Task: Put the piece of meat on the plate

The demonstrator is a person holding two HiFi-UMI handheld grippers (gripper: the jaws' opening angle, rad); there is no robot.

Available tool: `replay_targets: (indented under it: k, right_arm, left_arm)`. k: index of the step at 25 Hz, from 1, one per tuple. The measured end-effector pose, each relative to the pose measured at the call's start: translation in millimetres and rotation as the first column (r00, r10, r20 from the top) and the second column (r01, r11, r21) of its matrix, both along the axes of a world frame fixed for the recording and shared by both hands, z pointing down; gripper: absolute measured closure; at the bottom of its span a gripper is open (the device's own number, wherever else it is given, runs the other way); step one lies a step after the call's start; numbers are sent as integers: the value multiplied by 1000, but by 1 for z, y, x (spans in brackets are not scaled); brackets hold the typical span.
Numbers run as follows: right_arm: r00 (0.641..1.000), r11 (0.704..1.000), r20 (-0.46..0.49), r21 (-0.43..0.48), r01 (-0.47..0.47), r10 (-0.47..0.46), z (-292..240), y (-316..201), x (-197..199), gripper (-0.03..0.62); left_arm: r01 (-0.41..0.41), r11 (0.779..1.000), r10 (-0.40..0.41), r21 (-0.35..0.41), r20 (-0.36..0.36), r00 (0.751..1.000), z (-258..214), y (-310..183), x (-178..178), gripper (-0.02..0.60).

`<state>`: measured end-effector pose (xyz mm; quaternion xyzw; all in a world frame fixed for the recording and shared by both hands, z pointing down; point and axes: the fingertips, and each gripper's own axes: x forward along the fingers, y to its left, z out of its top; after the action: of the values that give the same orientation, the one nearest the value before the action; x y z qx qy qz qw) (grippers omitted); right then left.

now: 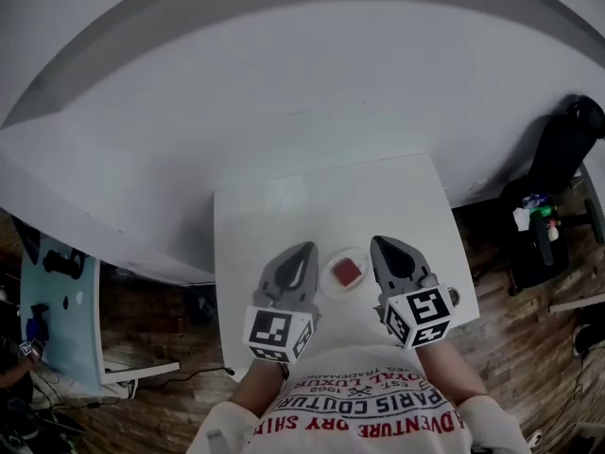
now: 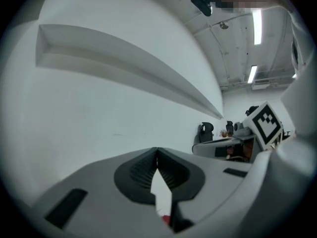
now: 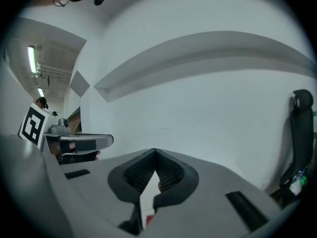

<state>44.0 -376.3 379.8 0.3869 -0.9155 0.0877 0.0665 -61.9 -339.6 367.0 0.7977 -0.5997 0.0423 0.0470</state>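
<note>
A red piece of meat (image 1: 348, 271) lies on a small white plate (image 1: 333, 282) on the white table (image 1: 284, 216), seen in the head view. Both grippers hang raised above the table, one on each side of the plate. The left gripper (image 1: 306, 250) is shut and holds nothing; in its own view the jaw tips (image 2: 157, 151) meet, with a sliver of red meat (image 2: 166, 218) showing far below. The right gripper (image 1: 380, 242) is shut and empty too, its tips (image 3: 154, 152) touching. Both point nearly level at the white wall.
A black chair (image 1: 558, 159) with bottles (image 1: 541, 218) beside it stands right of the table. A pale blue desk (image 1: 66, 320) with dark items is at the left. A person's white printed shirt (image 1: 359, 405) fills the bottom. Wooden floor surrounds the table.
</note>
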Motion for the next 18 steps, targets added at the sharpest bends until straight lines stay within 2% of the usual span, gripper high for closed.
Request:
replay_targets:
  k: [8, 18]
  right_arm:
    - [1000, 997, 2, 72, -22, 22, -22, 6, 3, 583]
    - [1000, 996, -16, 89, 20, -18, -25, 15, -8, 583]
  left_arm:
    - [-32, 999, 31, 43, 9, 999, -19, -4, 2, 575]
    - [-26, 998, 25, 52, 12, 1000, -21, 2, 1, 576]
